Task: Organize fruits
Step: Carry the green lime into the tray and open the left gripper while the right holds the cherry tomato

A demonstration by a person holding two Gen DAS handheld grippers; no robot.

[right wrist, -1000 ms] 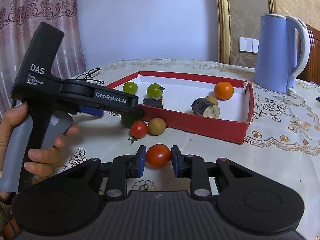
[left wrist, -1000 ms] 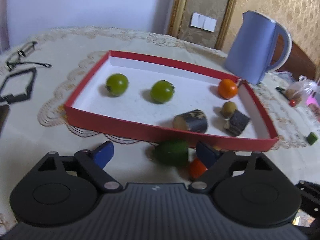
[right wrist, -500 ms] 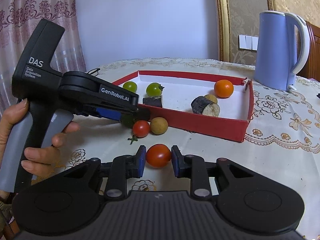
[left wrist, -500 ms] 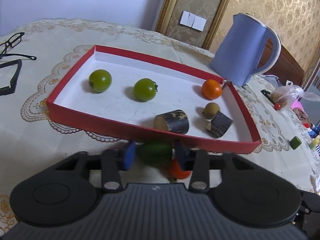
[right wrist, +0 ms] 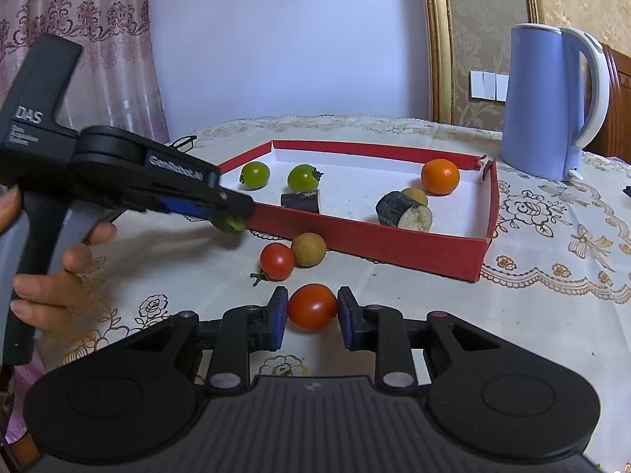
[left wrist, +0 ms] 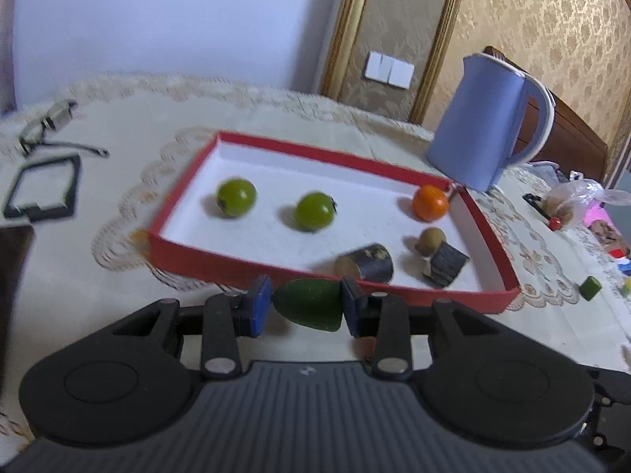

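A red-walled tray (left wrist: 256, 272) (right wrist: 378, 236) holds two green tomatoes (left wrist: 236, 198), an orange (left wrist: 430, 202), a small brown fruit (left wrist: 431, 238) and two dark cut pieces (left wrist: 366, 267). My left gripper (left wrist: 307, 310) is shut on a dark green fruit (left wrist: 309, 309) and holds it raised just before the tray's near wall; it also shows in the right wrist view (right wrist: 230, 222). My right gripper (right wrist: 310, 316) is shut on a red tomato (right wrist: 312, 306) above the tablecloth. A second red tomato (right wrist: 277, 261) and a tan round fruit (right wrist: 308, 249) lie outside the tray.
A blue kettle (left wrist: 489, 122) (right wrist: 552, 102) stands behind the tray's far right corner. Glasses (left wrist: 47, 126) and a black frame (left wrist: 43, 187) lie at the left. A plastic bag (left wrist: 579, 201) and a small green block (left wrist: 590, 287) lie at the right.
My left gripper closed on the dark green fruit and lifted it off the cloth toward the tray's near wall. My right gripper kept hold of the red tomato, barely moving.
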